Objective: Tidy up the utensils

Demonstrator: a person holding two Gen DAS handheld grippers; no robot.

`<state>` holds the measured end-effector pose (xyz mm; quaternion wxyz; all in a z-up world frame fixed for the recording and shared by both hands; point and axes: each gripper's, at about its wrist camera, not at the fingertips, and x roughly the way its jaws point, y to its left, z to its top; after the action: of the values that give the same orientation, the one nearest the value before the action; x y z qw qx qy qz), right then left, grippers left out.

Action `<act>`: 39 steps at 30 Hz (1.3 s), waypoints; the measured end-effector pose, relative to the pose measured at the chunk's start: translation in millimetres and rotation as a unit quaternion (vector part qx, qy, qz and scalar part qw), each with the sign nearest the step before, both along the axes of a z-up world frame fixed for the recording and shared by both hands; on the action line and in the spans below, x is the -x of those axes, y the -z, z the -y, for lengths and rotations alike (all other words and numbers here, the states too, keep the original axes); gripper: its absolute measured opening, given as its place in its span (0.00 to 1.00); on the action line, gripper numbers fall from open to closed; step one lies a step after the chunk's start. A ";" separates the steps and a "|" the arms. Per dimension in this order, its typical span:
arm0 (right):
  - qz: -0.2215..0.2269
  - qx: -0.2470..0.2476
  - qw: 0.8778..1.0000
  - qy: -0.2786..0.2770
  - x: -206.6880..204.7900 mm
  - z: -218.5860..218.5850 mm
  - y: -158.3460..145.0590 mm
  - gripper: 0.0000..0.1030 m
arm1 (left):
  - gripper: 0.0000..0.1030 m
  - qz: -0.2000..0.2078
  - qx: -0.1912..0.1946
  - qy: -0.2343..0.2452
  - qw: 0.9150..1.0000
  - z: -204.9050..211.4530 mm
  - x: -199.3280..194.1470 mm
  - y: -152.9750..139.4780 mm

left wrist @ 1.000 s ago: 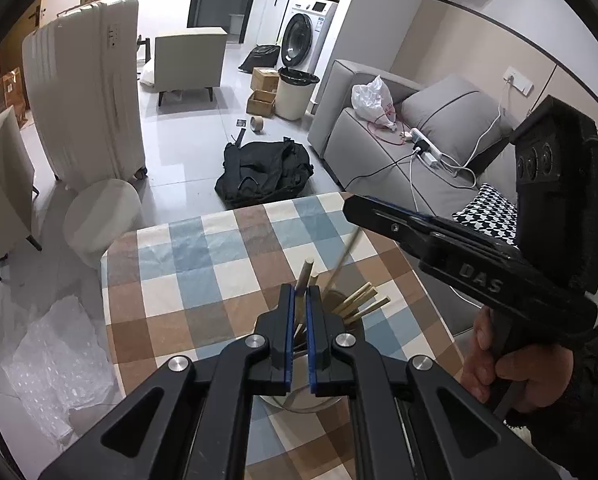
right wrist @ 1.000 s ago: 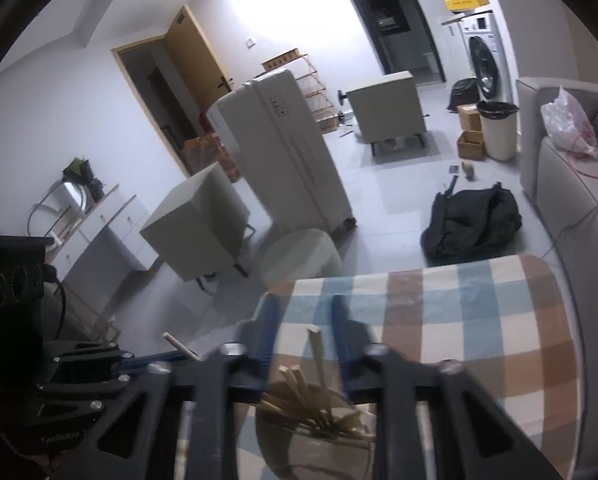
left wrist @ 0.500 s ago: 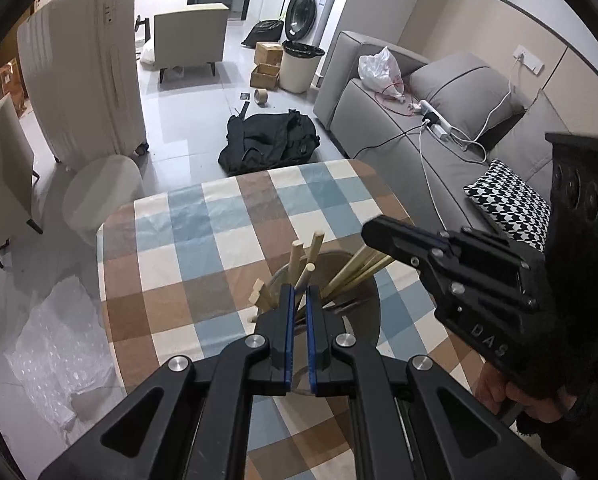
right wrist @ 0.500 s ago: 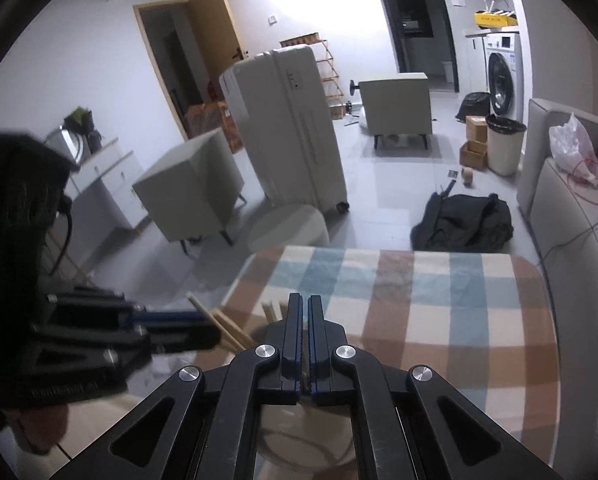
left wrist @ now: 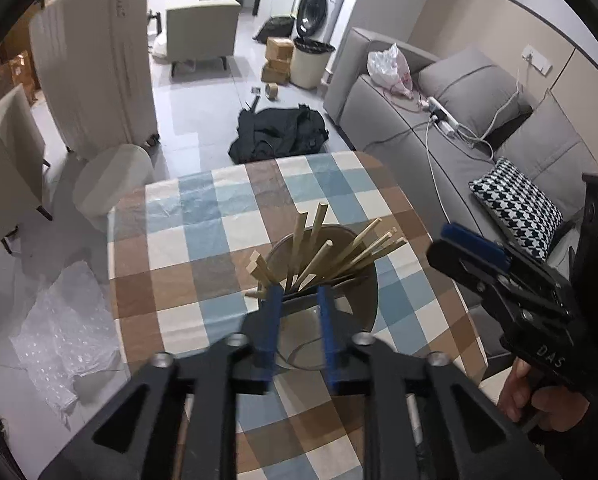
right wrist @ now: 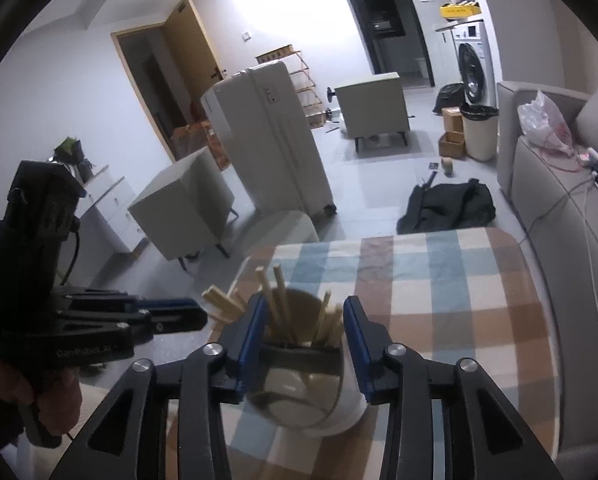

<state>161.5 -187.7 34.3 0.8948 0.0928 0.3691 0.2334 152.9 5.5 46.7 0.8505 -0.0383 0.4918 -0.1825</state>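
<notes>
Where the checked cloth covers the bench (left wrist: 187, 248), a round metal holder (left wrist: 351, 304) stands near its front edge, and a bundle of pale wooden chopsticks (left wrist: 331, 248) fans out of its mouth, leaning in several directions. Roughly ten sticks can be made out in the left wrist view, though they overlap too much for a sure count. One holder stands on the bench.

Just in front of the holder, the left hand-held gripper (left wrist: 298, 312) has its blue-padded fingers parted; its jaws have just been opening, and no stick is pressed between them, the pads sitting over the holder's near rim. To the holder's right in this view, the right hand-held gripper (left wrist: 471, 252) shows side-on, with a hand (left wrist: 535, 396) on its grip.

From the right wrist view, the holder (right wrist: 331, 396) shows its shiny side wall, which the other view hides, and the chopsticks (right wrist: 283, 312) rise between the spread fingers of the right hand-held gripper (right wrist: 303, 320). Its jaws too have just been opening and stand well apart, clear of the sticks. Left of the holder, the left hand-held gripper (right wrist: 187, 314) points in, gripped by a hand (right wrist: 39, 396).

Beyond the bench, a black bag (left wrist: 279, 132) lies on the floor.
</notes>
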 end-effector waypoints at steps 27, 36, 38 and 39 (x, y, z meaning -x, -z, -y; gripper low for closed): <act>0.126 -0.006 0.991 0.041 132.1 8.9 -52.5 0.98 | 0.90 0.192 -0.025 -0.163 0.967 -18.6 109.9 -53.9; 0.134 -0.009 0.990 0.050 147.9 13.0 -59.0 1.00 | 0.90 0.194 -0.026 -0.167 0.966 -15.1 120.7 -52.8; 0.137 -0.012 0.989 0.052 149.8 14.2 -60.4 1.00 | 0.90 0.196 -0.029 -0.167 0.966 -14.5 124.1 -53.0; 0.138 -0.012 0.989 0.053 150.5 13.8 -60.3 1.00 | 0.90 0.197 -0.030 -0.166 0.966 -14.2 124.1 -52.8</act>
<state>11.0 -201.6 94.6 0.9469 0.0900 0.2343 0.2009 28.8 19.8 99.5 0.9496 -0.0575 0.3068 -0.0282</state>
